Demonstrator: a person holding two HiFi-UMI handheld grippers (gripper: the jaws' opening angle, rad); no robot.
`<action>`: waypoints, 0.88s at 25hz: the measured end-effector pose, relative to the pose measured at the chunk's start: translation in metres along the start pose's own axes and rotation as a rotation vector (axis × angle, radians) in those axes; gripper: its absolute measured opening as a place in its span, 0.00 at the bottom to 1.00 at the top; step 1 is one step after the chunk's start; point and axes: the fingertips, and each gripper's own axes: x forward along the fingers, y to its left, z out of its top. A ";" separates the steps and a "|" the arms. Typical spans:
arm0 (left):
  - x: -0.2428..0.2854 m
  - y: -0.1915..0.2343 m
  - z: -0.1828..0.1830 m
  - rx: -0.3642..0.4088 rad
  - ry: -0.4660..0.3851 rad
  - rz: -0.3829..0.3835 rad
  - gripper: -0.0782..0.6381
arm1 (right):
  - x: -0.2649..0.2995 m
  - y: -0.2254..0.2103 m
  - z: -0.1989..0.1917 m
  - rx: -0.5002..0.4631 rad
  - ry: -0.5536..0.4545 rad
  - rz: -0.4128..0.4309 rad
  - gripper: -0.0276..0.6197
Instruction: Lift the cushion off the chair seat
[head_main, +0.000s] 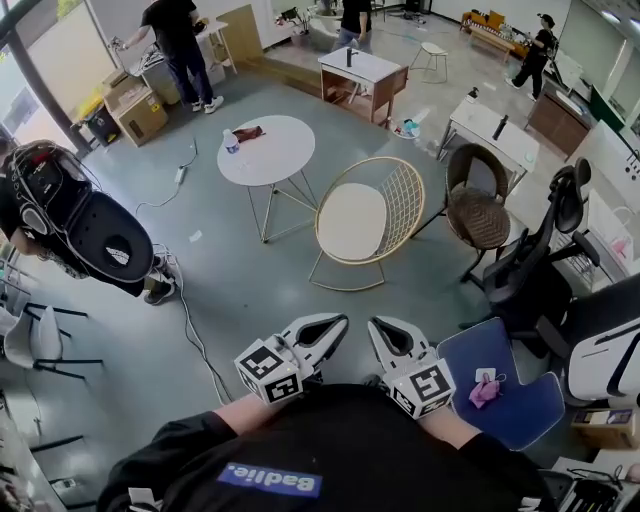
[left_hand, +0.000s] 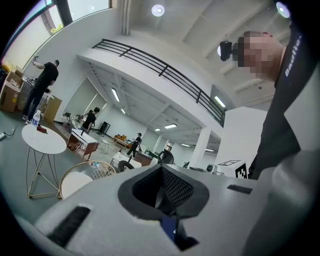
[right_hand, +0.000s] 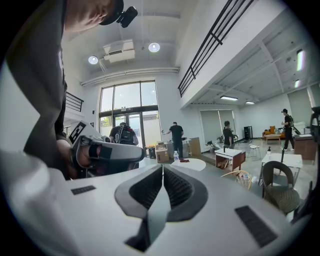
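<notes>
A wide grey floor (head_main: 250, 290) is seen, with people standing far off. A round white surface (head_main: 266, 150) on thin legs is placed beside a gold wire chair (head_main: 400, 200). On its seat a round, flat, cream-white cushion (head_main: 352, 222) is laid. The left claw (head_main: 338, 322) and the right claw (head_main: 377, 325) are both pressed together, empty, well apart from the cushion.
</notes>
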 end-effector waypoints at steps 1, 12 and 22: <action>0.001 0.000 0.000 -0.002 -0.001 0.003 0.13 | 0.000 0.000 0.000 0.000 -0.002 0.003 0.09; 0.020 0.006 -0.001 0.003 -0.011 0.047 0.13 | 0.001 -0.018 -0.007 0.021 0.007 0.058 0.09; 0.040 0.010 -0.006 0.003 -0.058 0.167 0.13 | -0.013 -0.057 -0.007 0.028 -0.023 0.114 0.09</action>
